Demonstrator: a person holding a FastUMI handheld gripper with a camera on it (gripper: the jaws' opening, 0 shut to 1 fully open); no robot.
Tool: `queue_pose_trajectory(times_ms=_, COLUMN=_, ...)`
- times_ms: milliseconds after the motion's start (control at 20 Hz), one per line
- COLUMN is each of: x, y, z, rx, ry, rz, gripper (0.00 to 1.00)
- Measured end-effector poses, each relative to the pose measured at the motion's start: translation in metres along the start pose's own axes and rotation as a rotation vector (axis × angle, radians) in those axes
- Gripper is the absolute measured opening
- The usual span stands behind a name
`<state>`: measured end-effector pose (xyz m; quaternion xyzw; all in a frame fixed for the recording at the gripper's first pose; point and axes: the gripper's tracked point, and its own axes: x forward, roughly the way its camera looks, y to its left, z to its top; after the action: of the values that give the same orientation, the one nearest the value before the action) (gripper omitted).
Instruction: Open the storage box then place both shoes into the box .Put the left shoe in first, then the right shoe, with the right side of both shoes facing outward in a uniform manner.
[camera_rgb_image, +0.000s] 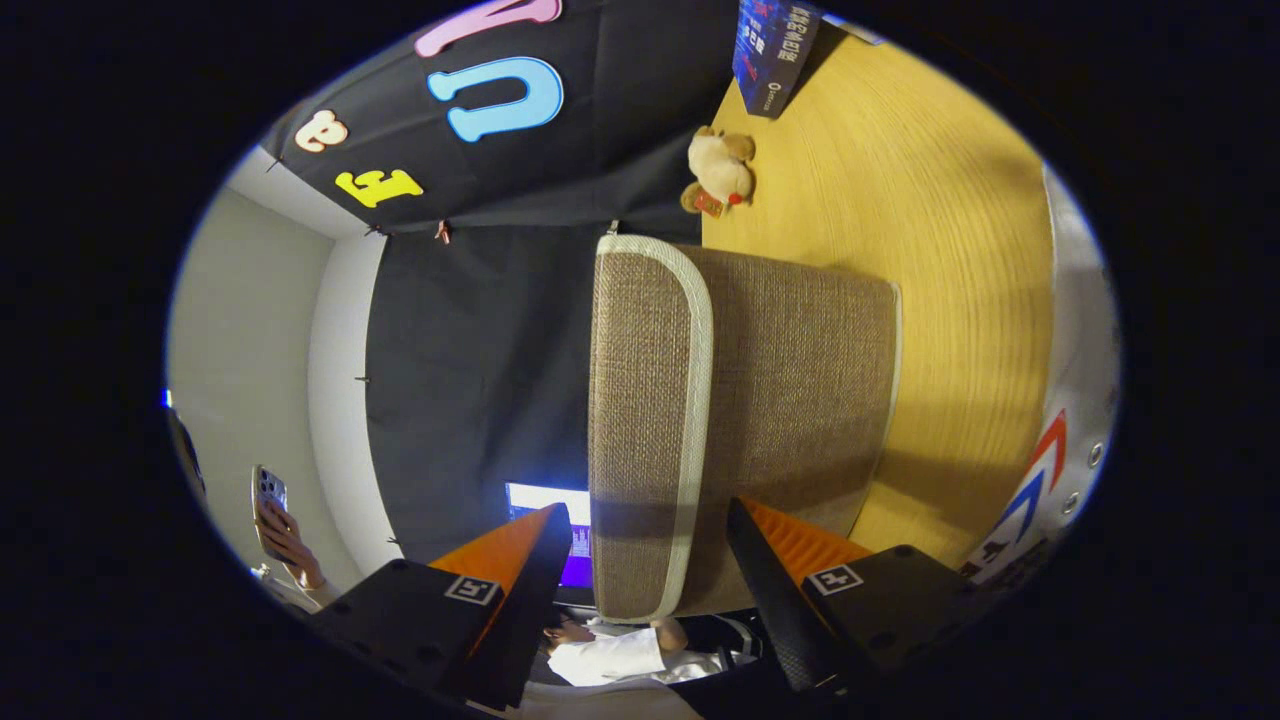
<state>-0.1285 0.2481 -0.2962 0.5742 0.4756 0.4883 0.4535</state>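
The view is rolled on its side. The storage box (790, 400), brown woven fabric with white trim, stands on the wooden table (960, 250) with its lid (645, 400) down. My gripper (648, 512) is open. Its orange and black fingers straddle the near end of the lid: one finger (540, 560) on the lid's outer side and the other (770, 570) against the box's wall. I see no firm press on the lid. A white shoe (1045, 470) with red and blue chevrons and metal eyelets lies on the table beyond the right finger, partly cut off.
A small beige plush toy (722, 170) sits on the table past the box, with a dark blue carton (775, 50) further on. A person's hand holding a phone (270, 500) is off to the side, near a lit screen (545, 500). A white sleeve (610, 655) lies between the fingers' bases.
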Motion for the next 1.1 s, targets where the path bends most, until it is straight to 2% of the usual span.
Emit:
queue_pose_trajectory(times_ms=100, x=-0.001, y=0.003, z=0.001, rx=0.073, ry=0.001, rz=0.047, gripper=0.84)
queue_pose_trajectory(times_ms=200, x=0.000, y=0.002, z=0.004, rx=0.124, ry=0.006, rz=0.053, gripper=0.53)
queue_pose_trajectory(times_ms=350, x=-0.004, y=0.010, z=0.001, rx=0.088, ry=-0.020, rz=0.075, gripper=0.07)
queue_pose_trajectory(times_ms=450, x=-0.008, y=0.034, z=-0.002, rx=0.065, ry=-0.021, rz=0.114, gripper=0.05)
queue_pose_trajectory(times_ms=650, x=-0.002, y=0.081, z=-0.001, rx=-0.027, ry=-0.044, rz=0.137, gripper=0.05)
queue_pose_trajectory(times_ms=950, x=0.024, y=0.149, z=0.005, rx=-0.164, ry=-0.092, rz=0.135, gripper=0.05)
queue_pose_trajectory(times_ms=1100, x=0.052, y=0.170, z=0.007, rx=-0.233, ry=-0.107, rz=0.099, gripper=0.05)
